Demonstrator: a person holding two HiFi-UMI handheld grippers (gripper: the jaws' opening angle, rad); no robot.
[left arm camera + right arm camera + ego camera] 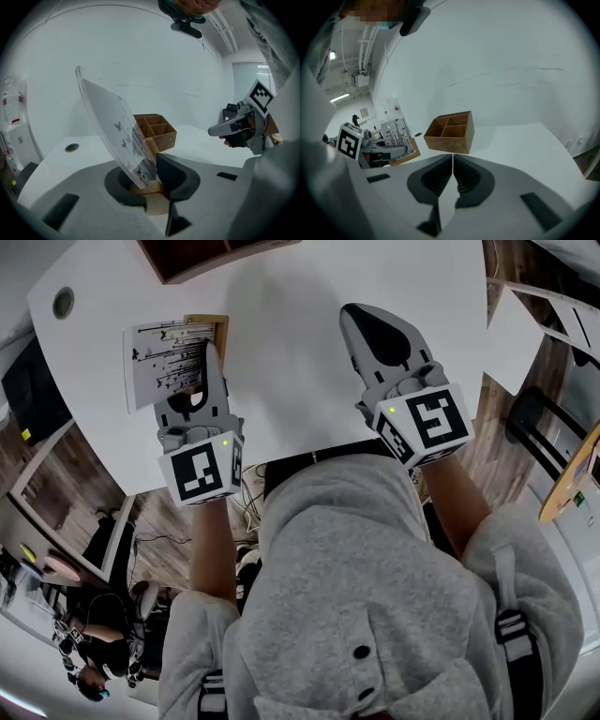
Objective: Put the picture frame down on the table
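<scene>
White room, plank floor, one big pale bench

The white bench (309,343) has rounded corners and a round cable hole (63,302) near its far left corner. Under it lies a grey-brown plank floor (89,488), with loose cables (248,502) trailing by the near edge. A second white tabletop (525,329) stands off to the right. The wall (511,51) behind is plain white, and a strip light (340,98) glows on the far ceiling.

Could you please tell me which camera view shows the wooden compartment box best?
The right gripper view: the wooden compartment box shows whole and unobstructed. In the left gripper view it sits partly behind the picture frame; the head view cuts most of it off at the top edge.
</scene>
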